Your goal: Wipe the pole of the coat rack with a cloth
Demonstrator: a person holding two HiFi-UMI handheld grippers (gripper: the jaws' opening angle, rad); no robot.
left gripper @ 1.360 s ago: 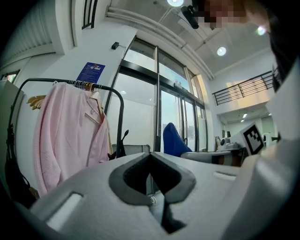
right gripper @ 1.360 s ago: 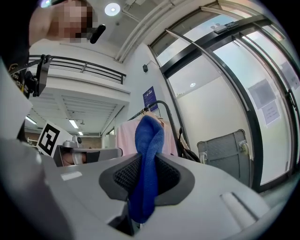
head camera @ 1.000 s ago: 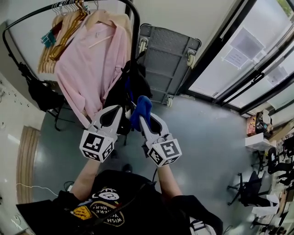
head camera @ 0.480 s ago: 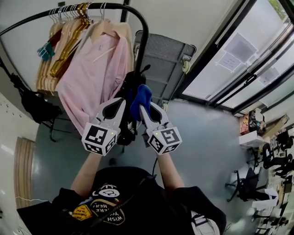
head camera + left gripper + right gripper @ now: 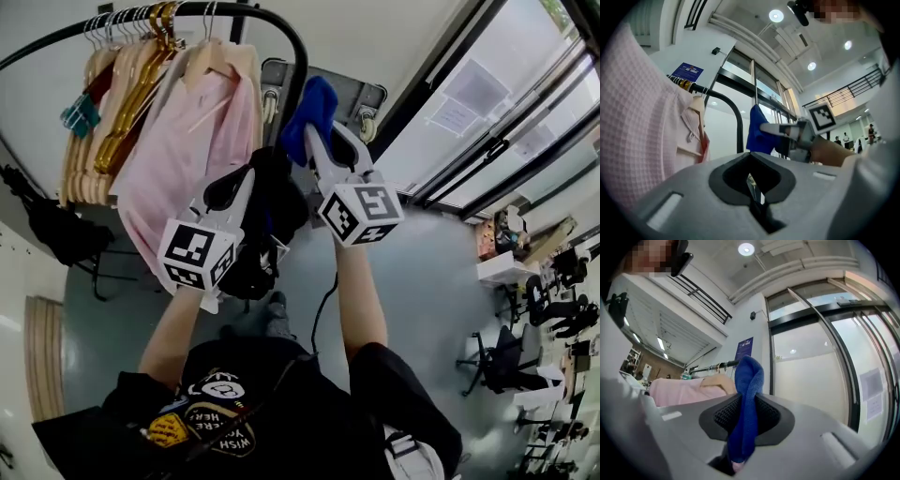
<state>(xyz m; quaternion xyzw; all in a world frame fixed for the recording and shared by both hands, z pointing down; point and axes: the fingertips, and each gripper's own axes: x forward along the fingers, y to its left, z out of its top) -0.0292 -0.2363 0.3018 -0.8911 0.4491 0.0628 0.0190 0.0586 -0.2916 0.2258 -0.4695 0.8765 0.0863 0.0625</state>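
Grey floor (image 5: 431, 281), glazed doors (image 5: 487, 122) at 2 o'clock: coat rack, with the wipe at the pole's upper bend.
Your right gripper (image 5: 317, 139) is clamped on the blue cloth (image 5: 309, 105) at 12 o'clock in the head view, just beside the black pole (image 5: 298, 56) where it curves over the pink shirt (image 5: 178, 159); contact cannot be confirmed. Your left gripper (image 5: 239, 183), at 8 o'clock from the right one, has its jaws pressed together on nothing. Judged step: wiping the top of the upright. Next, press the cloth to the pole and draw it along toward 6 o'clock, clear of the hangers (image 5: 122, 84).
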